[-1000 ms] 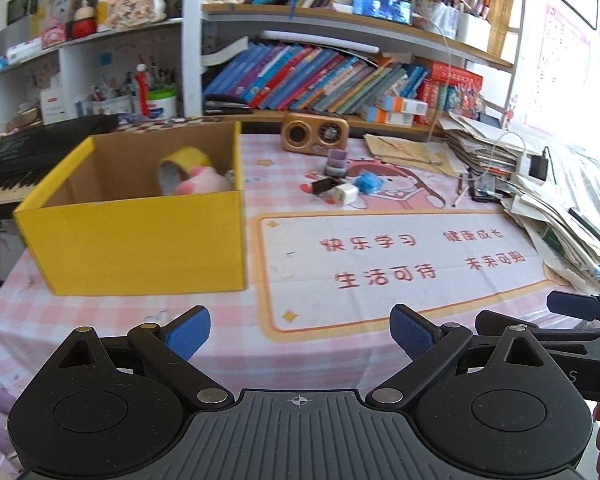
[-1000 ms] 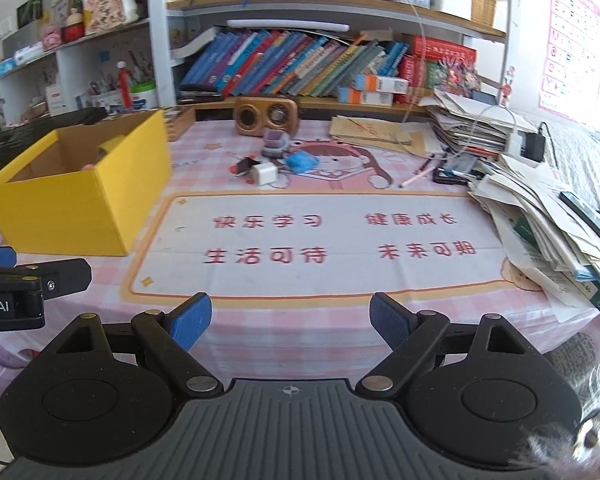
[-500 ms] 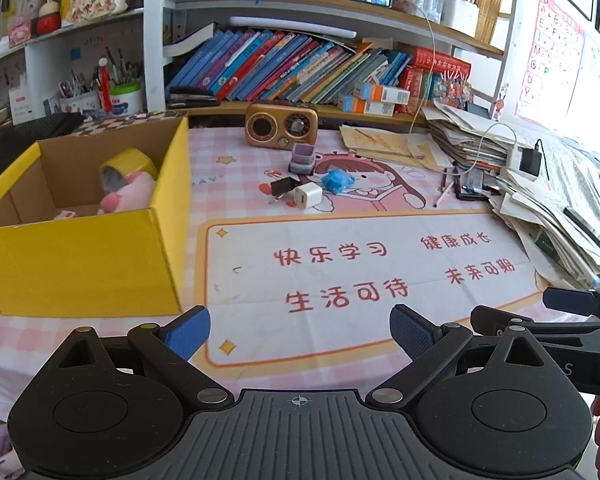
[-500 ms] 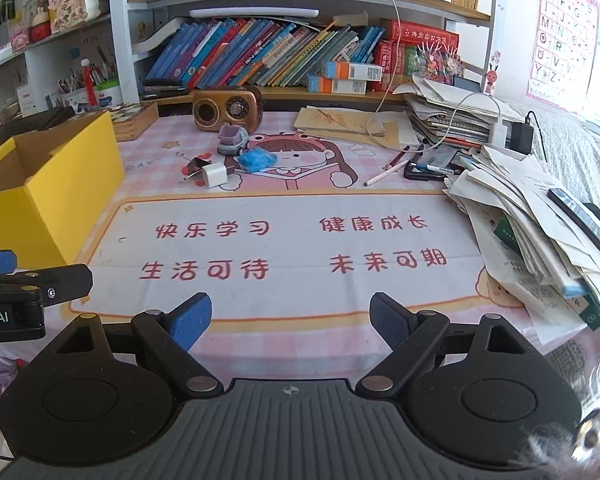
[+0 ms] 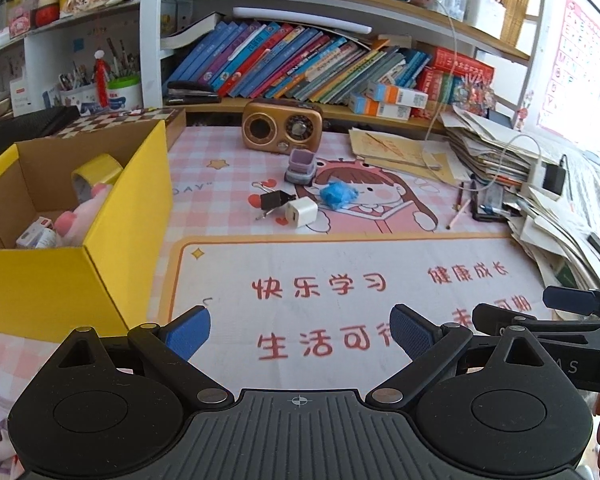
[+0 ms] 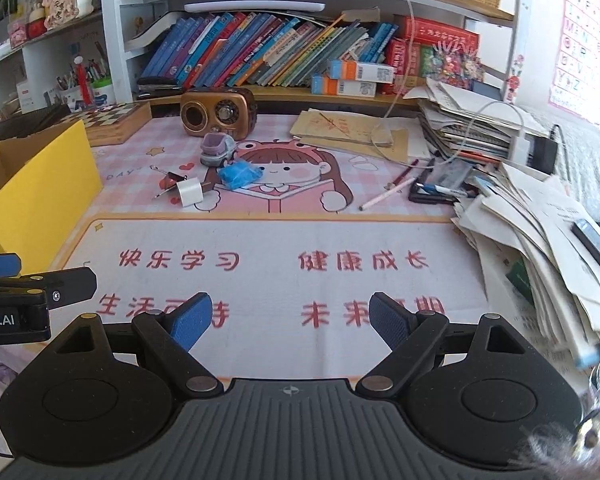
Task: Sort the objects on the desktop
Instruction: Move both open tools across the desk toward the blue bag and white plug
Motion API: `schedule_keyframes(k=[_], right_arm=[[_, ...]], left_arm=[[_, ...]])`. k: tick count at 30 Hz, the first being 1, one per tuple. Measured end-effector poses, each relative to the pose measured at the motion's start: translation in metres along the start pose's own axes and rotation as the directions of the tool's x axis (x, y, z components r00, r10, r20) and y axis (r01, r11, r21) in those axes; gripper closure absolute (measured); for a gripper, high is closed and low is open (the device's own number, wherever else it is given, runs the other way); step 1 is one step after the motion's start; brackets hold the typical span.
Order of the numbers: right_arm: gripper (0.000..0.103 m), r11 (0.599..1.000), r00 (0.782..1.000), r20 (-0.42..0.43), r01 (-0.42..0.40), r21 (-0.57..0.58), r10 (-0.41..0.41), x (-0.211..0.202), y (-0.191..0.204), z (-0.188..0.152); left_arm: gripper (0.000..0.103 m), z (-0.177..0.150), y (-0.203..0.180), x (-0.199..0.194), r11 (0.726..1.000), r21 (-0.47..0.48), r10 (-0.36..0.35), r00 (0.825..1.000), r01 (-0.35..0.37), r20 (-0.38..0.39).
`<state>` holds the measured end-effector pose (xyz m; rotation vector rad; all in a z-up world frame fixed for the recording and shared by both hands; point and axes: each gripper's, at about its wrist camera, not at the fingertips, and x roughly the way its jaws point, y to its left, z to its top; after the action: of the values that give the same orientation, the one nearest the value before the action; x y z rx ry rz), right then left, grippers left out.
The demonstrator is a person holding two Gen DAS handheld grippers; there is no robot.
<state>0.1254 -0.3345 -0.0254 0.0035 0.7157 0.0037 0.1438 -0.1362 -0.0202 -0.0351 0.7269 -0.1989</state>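
My yellow box [image 5: 100, 248] holds tape and a toy; charger [image 5: 301, 213], clip [image 5: 275, 200], toy car [image 5: 300, 168] remain far off, both grippers [image 5: 300, 332] [image 6: 286, 320] wide, empty

Change record: both views have advanced toward the cluster of small items on the pink checked desk [image 6: 380, 160].

- Left hand-held gripper [image 5: 300, 330]: the open yellow cardboard box [image 5: 112, 240], formerly ahead, now sits at the left edge of its view.
- Right hand-held gripper [image 6: 290, 318]: the white cube-shaped charger plug [image 6: 191, 192] and crumpled blue wrapper [image 6: 239, 174] appear nearer and larger; the box has slid leftward.
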Motion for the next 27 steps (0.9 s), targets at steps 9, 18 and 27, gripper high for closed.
schedule_keyframes(k=[9,18,27], right_arm=[[0.020,0.995,0.996,0.011,-0.089,-0.033,0.090,0.033,-0.013,0.027],[0.022,0.987,0.989,0.034,-0.139,-0.081,0.142,0.083,-0.022,0.067],[0.025,0.968,0.976,-0.002,-0.217,-0.128,0.219,0.142,-0.013,0.097]], left_arm=[[0.005,0.019,-0.003,0.018,0.997,-0.018,0.081,0.997,-0.081,0.016],[0.005,0.038,-0.005,0.046,0.992,-0.028,0.128,0.992,-0.127,0.024],[0.005,0.054,-0.006,0.071,0.986,-0.037,0.163,0.987,-0.163,0.006]])
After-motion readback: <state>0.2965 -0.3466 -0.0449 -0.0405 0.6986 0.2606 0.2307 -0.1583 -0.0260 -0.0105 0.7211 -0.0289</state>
